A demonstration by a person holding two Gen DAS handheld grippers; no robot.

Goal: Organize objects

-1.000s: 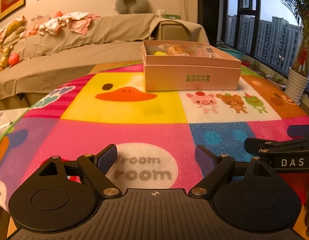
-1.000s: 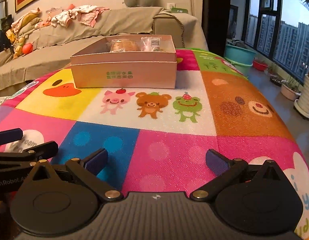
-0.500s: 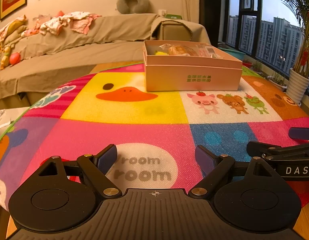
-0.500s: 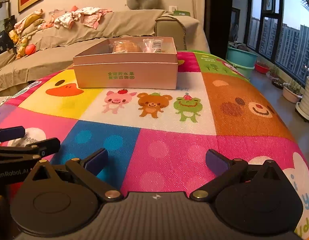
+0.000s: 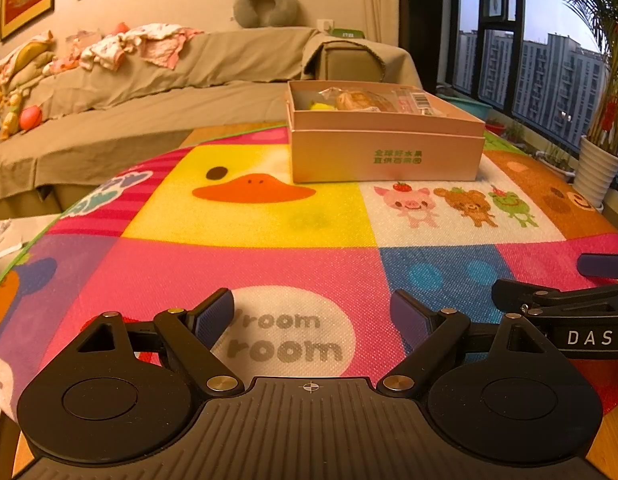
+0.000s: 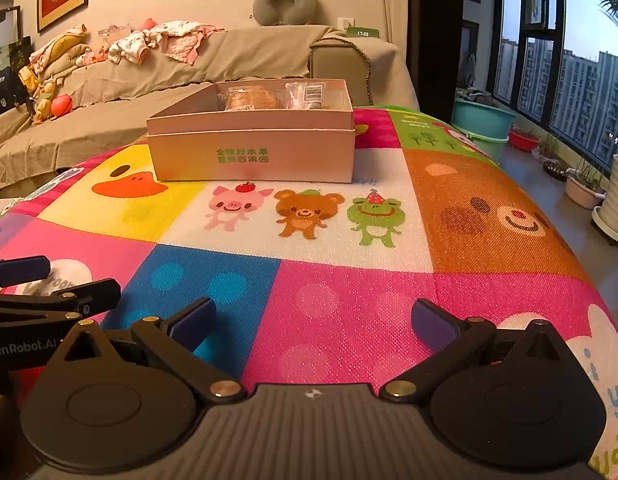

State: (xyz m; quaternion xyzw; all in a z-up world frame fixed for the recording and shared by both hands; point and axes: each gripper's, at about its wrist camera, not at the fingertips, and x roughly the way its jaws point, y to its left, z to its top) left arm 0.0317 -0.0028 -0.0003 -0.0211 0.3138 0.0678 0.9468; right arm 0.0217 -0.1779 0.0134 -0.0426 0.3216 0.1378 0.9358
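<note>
A pink cardboard box [image 5: 385,148] with green print stands at the far side of the cartoon-patterned mat [image 5: 245,268]. It holds wrapped bread [image 5: 359,101], a yellow item [image 5: 323,106] and clear snack packets [image 5: 415,100]. It also shows in the right wrist view [image 6: 253,148] with the bread [image 6: 253,98] inside. My left gripper [image 5: 312,314] is open and empty, low over the mat's near edge. My right gripper [image 6: 313,320] is open and empty beside it. Each gripper shows at the edge of the other's view.
A sofa [image 5: 149,92] covered in a tan sheet with clothes [image 5: 137,46] and toys stands behind the table. Windows, a potted palm in a white pot [image 5: 597,172] and teal basins [image 6: 483,124] are at the right.
Both grippers have moved slightly; the box appears a little lower and nearer in both views. Both stay open and empty.
</note>
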